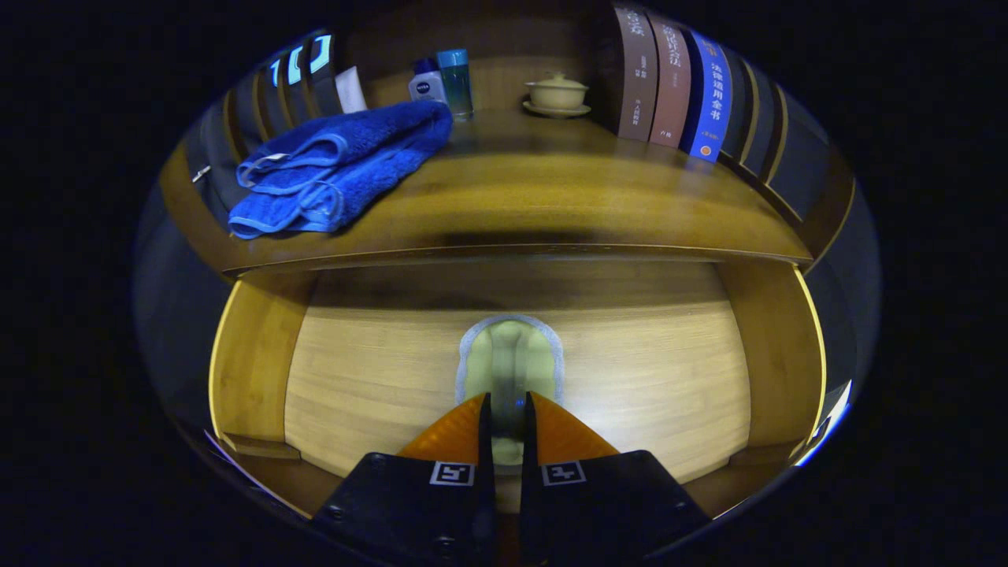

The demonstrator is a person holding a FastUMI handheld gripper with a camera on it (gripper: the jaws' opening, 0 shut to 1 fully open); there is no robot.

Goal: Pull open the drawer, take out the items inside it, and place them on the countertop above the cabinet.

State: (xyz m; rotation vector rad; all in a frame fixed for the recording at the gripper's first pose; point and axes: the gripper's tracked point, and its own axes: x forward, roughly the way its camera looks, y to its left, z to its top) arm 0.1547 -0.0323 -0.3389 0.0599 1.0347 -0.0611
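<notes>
The drawer (370, 378) stands pulled open below the countertop (551, 197), its pale wooden floor lit. A pale yellow-green cloth (510, 354) with a grey edge lies in the middle of the drawer and is bunched up where it meets my fingers. My gripper (508, 413) reaches down into the drawer, its two fingers drawn close together with a fold of the cloth pinched between them. A folded blue towel (339, 165) rests on the countertop's left part.
At the back of the countertop stand two small bottles (441, 79) and a lidded cream cup on a saucer (557, 94). A row of books (669, 83) lines the right side. The drawer's side walls (252, 362) rise left and right.
</notes>
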